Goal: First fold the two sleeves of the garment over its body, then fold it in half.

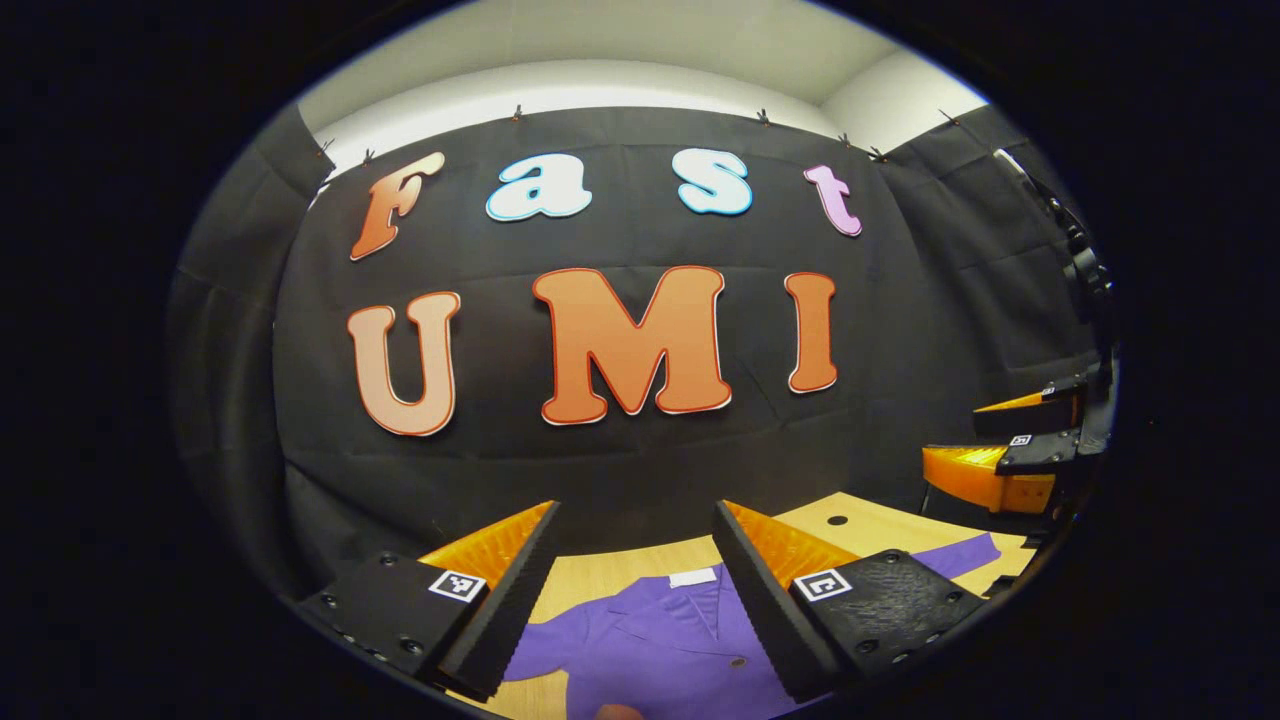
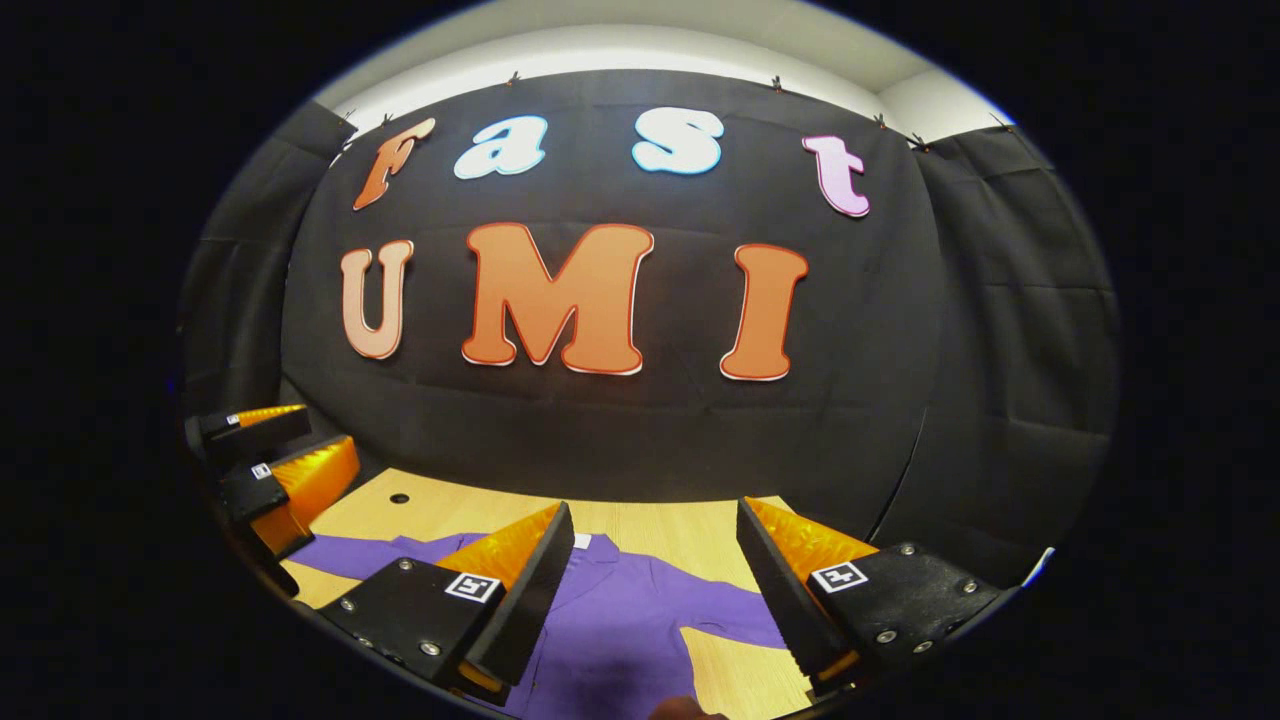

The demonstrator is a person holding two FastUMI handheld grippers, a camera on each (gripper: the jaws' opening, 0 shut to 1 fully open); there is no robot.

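A purple collared garment lies flat on the wooden table, collar toward the back wall, with one sleeve stretched out to the right. In the left gripper view my left gripper hangs open above the collar, nothing between its fingers. My right gripper shows at the right edge, open and raised. In the right gripper view my right gripper is open above the garment, whose sleeve reaches left. The left gripper hovers open at the left edge.
The wooden table ends at the black cloth wall behind it. A small round hole sits in the tabletop near the back left; the same hole appears in the left gripper view.
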